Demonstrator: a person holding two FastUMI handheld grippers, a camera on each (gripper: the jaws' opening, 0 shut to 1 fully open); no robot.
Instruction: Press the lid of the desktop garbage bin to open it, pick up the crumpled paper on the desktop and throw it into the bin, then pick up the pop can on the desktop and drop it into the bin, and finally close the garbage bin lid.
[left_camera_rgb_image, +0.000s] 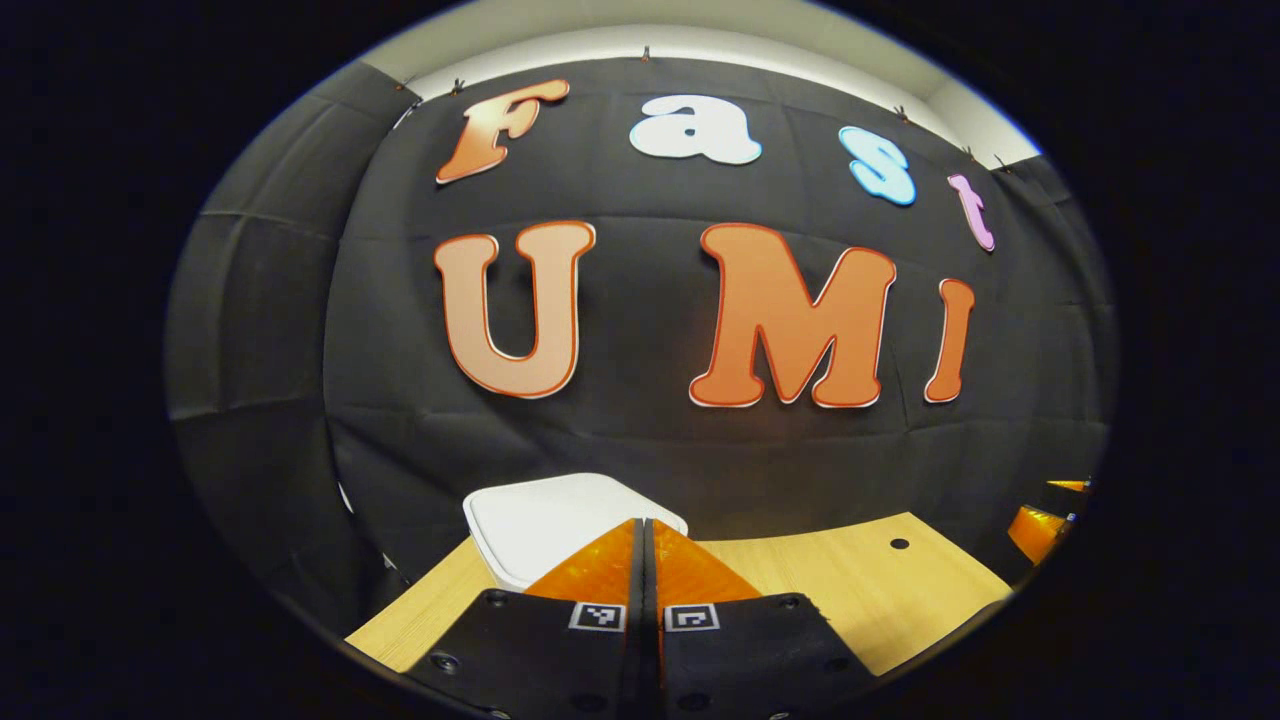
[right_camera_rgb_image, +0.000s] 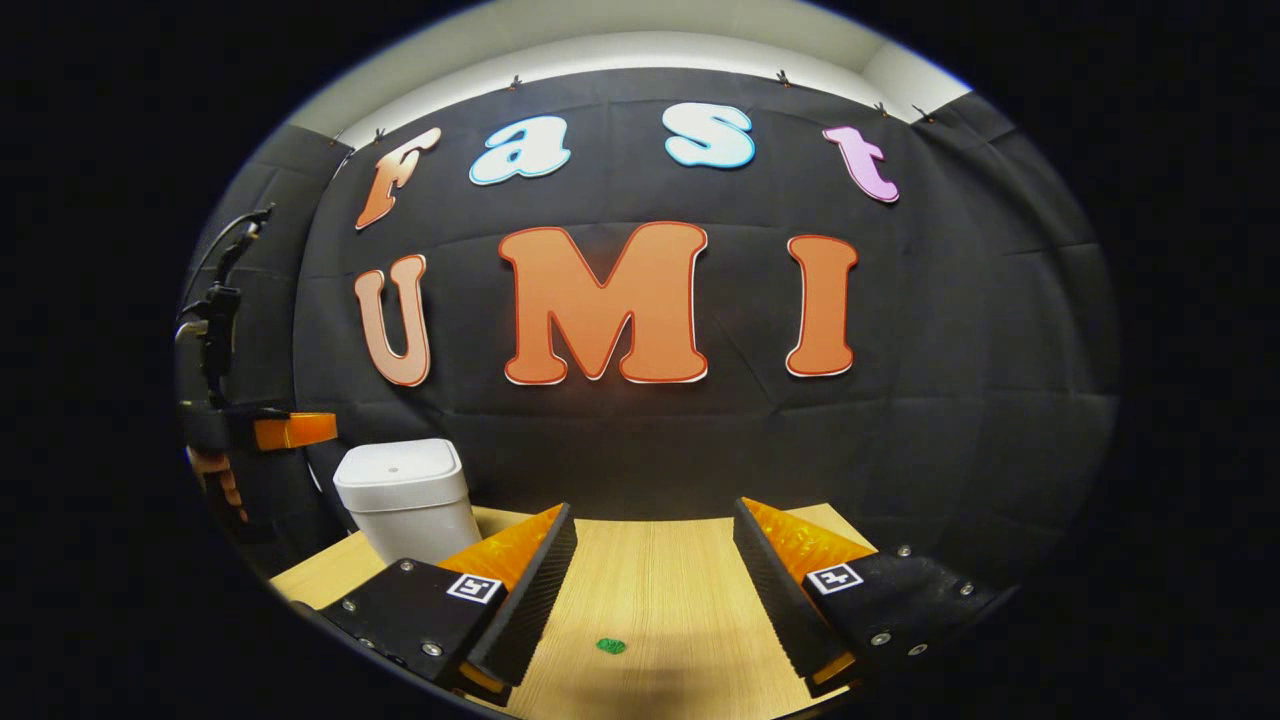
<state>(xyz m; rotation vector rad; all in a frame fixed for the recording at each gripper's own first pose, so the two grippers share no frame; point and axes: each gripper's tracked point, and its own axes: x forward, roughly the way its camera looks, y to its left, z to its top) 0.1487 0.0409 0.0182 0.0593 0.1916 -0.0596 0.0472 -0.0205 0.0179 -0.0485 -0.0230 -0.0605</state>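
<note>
The white desktop bin stands on the wooden table at the left, its lid down. In the left gripper view the bin's flat lid lies just beyond and a little left of my left gripper, whose fingers are pressed together with nothing between them. From the right gripper view, the left gripper hovers beside the bin's top, held by a hand. My right gripper stands open over bare tabletop, nothing between its fingers.
A small green mark lies on the table between the right gripper's fingers. The table's far edge meets the black cloth wall. A small dark hole sits in the tabletop at the right. The right gripper shows at the far right edge.
</note>
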